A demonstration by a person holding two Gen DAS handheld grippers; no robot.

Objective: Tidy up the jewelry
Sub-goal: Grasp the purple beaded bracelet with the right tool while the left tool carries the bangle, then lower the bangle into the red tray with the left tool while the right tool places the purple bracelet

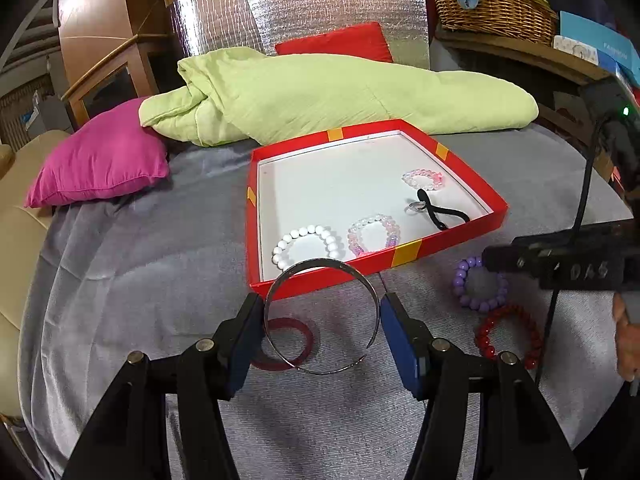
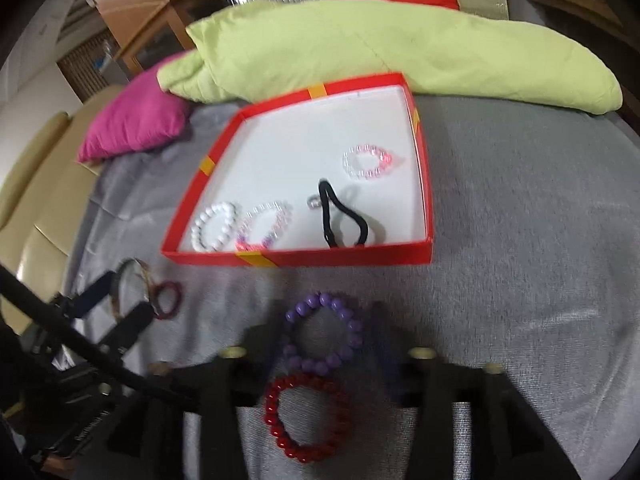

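Jewelry lies partly in the red tray (image 1: 404, 258) on the grey cloth (image 1: 140, 280): a white bead bracelet (image 1: 308, 246), two pinkish bead bracelets and a black hair tie (image 1: 440, 212). The left gripper (image 1: 322, 316) tilts downward, its blue pads clamped on either side of a silver bangle (image 1: 320, 316) just before the tray's near wall, above a dark red ring (image 1: 286, 344). The right gripper (image 2: 320, 344) also points down, jaws parted and pressing on nothing, around the purple bead bracelet (image 2: 322, 334); a red bead bracelet (image 2: 308, 416) lies touching it. Writing on the gripper's side is too blurred to read.
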